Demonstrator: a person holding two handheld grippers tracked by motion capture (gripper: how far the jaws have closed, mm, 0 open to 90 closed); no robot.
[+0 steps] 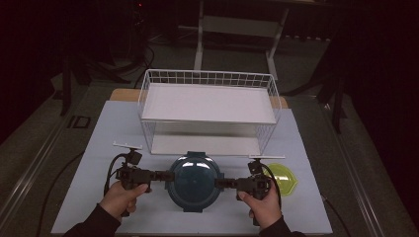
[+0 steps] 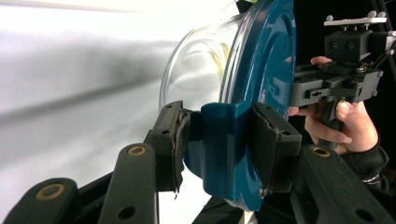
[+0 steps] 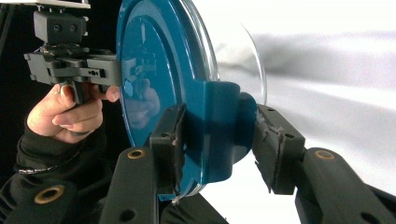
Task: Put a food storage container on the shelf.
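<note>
Presently listed, left to right, all placed against the wire rack (image 1: 210,106) on the pale mat (image 1: 99,128).

Left gripper (image 1: 159,175): in front of the rack, jaws clamped on the left clip tab (image 2: 219,140) of the lidded bowl (image 1: 193,181).

Lidded bowl: clear body, dark teal lid (image 2: 264,60), directly before the rack's lower shelf, held between both tools.

Right gripper (image 1: 223,183): jaws clamped on the right clip tab (image 3: 224,130).

Yellow-green bowl (image 1: 284,178): before the rack's right corner, just beyond the right gripper.
</note>
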